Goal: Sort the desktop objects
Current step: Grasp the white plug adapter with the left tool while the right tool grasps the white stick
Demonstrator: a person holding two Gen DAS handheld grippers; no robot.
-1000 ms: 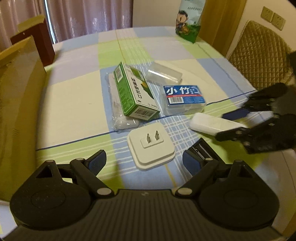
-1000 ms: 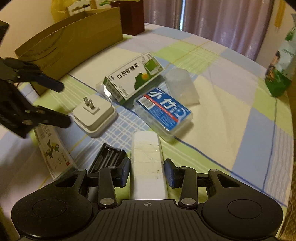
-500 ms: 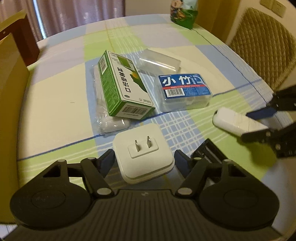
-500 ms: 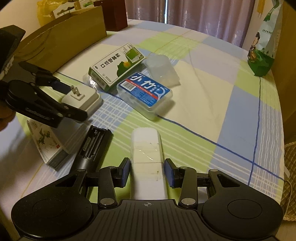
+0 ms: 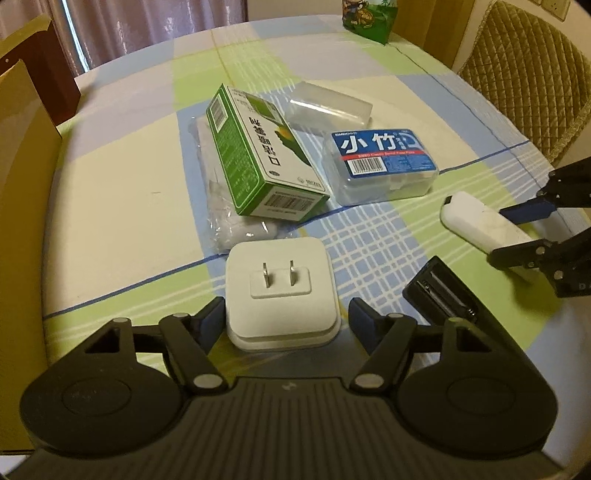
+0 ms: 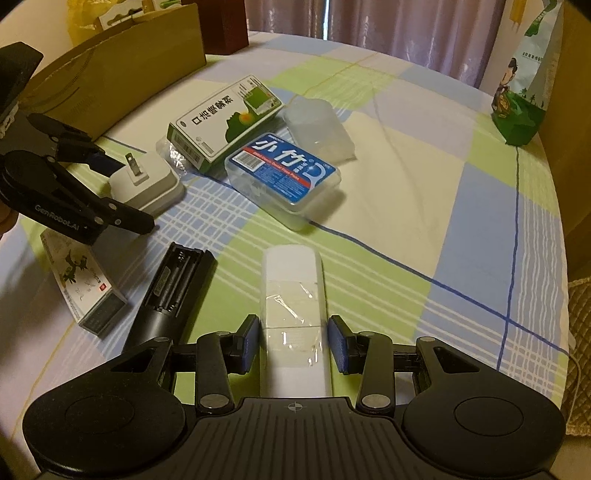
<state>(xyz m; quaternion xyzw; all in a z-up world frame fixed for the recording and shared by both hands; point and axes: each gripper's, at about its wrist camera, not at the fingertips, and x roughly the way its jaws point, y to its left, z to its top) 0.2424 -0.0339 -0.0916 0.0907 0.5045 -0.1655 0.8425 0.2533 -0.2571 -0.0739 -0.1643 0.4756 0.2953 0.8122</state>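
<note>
A: Plug [image 5: 281, 295] sits nearest us, prongs up, between the fingers of our left gripper [image 5: 286, 320]; the pads stand apart at its sides with a small gap each way.

B: And our right gripper [image 6: 293, 341] straddles the white remote [image 6: 293, 314], which lies on the table [image 6: 406, 206] pointing away; its pads are just off the sides, not clamped.

A: Beside that remote we see the black remote [image 6: 173, 288], battery bay open, and a small booklet [image 6: 83, 284] left of it.

B: Farther on lie the floss box [image 5: 380, 171] with its blue label and the green carton [image 5: 258, 155], which rests on a clear bag [image 5: 221, 206].

A: Behind those is a clear lid [image 5: 328, 107]; at the far edge stands a green pouch [image 5: 369, 18].
</note>
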